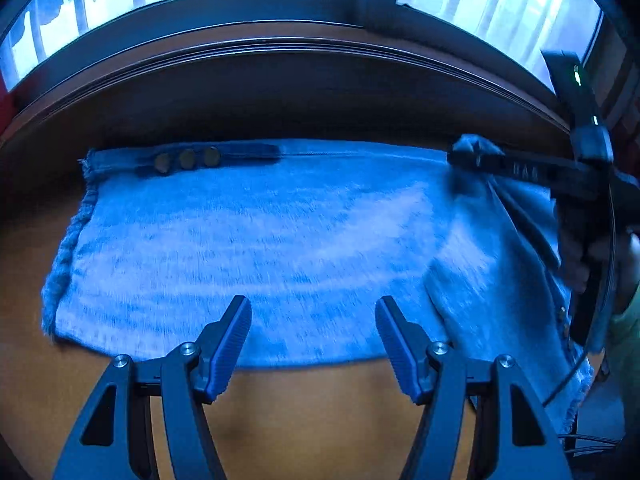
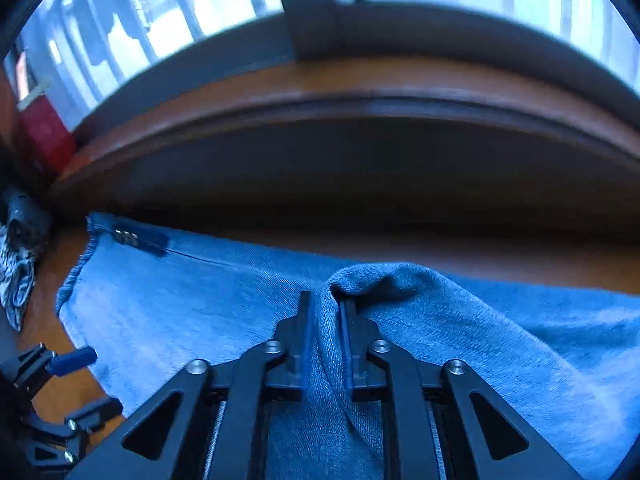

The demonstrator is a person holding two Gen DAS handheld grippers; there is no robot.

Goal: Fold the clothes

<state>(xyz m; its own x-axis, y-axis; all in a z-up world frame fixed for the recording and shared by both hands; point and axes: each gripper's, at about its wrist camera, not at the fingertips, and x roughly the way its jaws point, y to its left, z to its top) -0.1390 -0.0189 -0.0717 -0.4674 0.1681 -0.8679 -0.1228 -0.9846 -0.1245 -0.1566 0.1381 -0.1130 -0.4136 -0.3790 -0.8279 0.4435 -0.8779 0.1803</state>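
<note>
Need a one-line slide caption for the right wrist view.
Right gripper shut on a raised fold of the blue denim garment lying on the brown wooden table.

The garment [image 1: 260, 248] under the left tool [image 1: 314, 336] was woven blue cloth, matt, with a faded, slightly rough face and a frayed raw edge at the tool's far left. Three dull metal buttons [image 1: 187, 159] sat on its far hem. The table [image 1: 304, 420] below the tool was smooth brown wood with a low sheen. The left tool's fingers [image 1: 234, 344] carried ribbed blue pads on matt black plastic arms joined by bright metal screws. The right tool [image 2: 324, 336] had the same matt black finish, and the cloth pinched between its jaws showed a coarse twill texture.
</note>
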